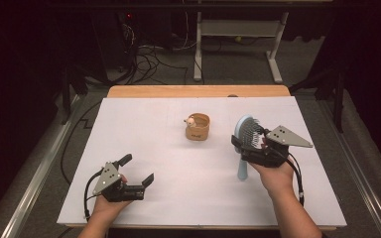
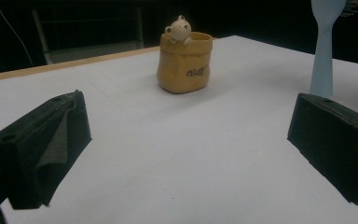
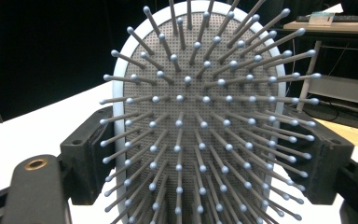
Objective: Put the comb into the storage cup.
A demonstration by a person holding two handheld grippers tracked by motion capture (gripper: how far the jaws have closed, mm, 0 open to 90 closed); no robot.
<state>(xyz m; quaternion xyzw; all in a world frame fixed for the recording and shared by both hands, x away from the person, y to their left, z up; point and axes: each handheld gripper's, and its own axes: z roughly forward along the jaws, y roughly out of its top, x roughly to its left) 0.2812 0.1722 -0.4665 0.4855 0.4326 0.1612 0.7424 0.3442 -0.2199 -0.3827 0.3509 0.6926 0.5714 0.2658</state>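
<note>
A light blue hairbrush (image 1: 247, 130) stands upright at the right of the table, its handle tip resting on the white surface. My right gripper (image 1: 245, 147) is shut on the brush's head; in the right gripper view the bristles (image 3: 191, 93) face the camera with a black jaw against each side. My left gripper (image 1: 139, 169) rests open near the front left with nothing between its jaws (image 2: 186, 149). A small yellow pouch-shaped pot (image 1: 198, 127) with a bear figure on its rim stands mid-table; the left gripper view shows the pot (image 2: 185, 65) ahead and the brush handle (image 2: 324, 51) at the right.
The white table top (image 1: 178, 168) has a wooden strip (image 1: 198, 91) along its far edge. Beyond it stand a white desk frame (image 1: 238, 29) and loose cables (image 1: 149, 59) on the dark floor.
</note>
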